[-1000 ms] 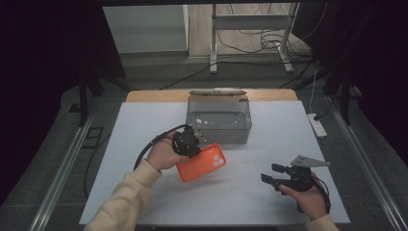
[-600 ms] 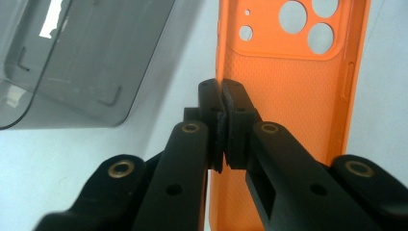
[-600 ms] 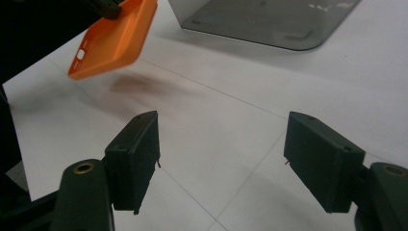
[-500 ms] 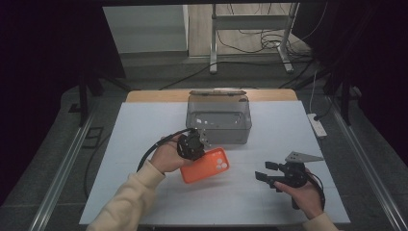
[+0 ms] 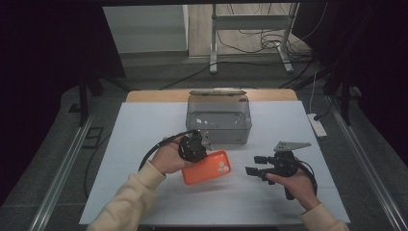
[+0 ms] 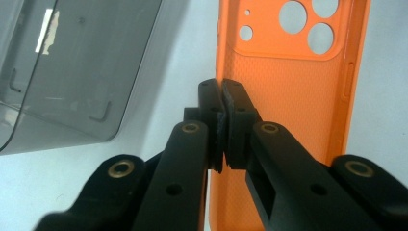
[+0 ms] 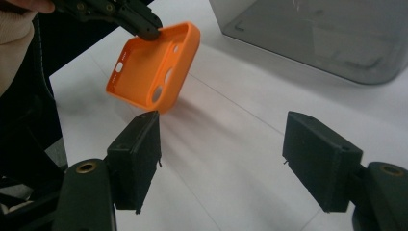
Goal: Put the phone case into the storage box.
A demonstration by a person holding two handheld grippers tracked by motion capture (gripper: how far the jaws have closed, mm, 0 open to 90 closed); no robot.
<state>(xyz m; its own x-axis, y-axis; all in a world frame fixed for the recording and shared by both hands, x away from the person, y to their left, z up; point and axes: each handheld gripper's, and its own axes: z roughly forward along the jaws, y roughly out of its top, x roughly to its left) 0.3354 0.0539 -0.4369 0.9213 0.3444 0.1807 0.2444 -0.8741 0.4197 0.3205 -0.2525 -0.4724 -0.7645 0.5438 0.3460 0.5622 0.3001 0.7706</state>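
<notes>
Orange phone case (image 5: pixel 207 167), edge clenched in left gripper (image 5: pixel 193 147); right gripper (image 5: pixel 256 165) jaws released nearby.

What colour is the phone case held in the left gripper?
Orange phone case, clearest in the left gripper view.

Looking like soft matt rubbery plastic, that orange phone case (image 6: pixel 288 96), with a fine dotted texture inside. Smoky see-through plastic box (image 5: pixel 219 118), smooth and glossy. Matt white table cover (image 5: pixel 144 120), paper-like. Matt black plastic jaws with brass-looking rivets on the left gripper (image 6: pixel 222 103), rough-edged pads too.
</notes>
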